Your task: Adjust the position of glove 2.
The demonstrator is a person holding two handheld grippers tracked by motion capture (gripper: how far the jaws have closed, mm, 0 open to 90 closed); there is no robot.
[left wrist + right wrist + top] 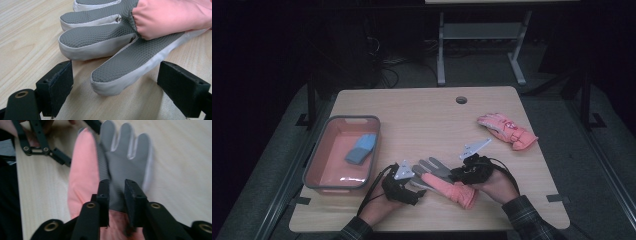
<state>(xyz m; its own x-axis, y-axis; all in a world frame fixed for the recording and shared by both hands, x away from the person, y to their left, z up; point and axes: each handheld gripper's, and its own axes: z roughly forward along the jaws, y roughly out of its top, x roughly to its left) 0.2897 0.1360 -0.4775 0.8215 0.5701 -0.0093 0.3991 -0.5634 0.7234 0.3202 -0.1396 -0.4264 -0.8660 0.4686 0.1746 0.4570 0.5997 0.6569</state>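
While the right tool (117,195) pinches the pink-and-grey glove (447,181) on the wooden table (422,110), the left tool (115,85) gapes around its thumb, dark room behind.

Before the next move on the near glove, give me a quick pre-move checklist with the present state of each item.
1. Left tongs open around a grey-palmed pink glove finger: ok.
2. Right tongs pinching the glove's palm: ok.
3. Glove lying flat, palm up on the wooden table: ok.
4. Second pink glove clear of both tongs: ok.
5. Pink grey-rimmed bin has room beside the blue folded cloth: ok.
6. Grip firmness: cannot tell.
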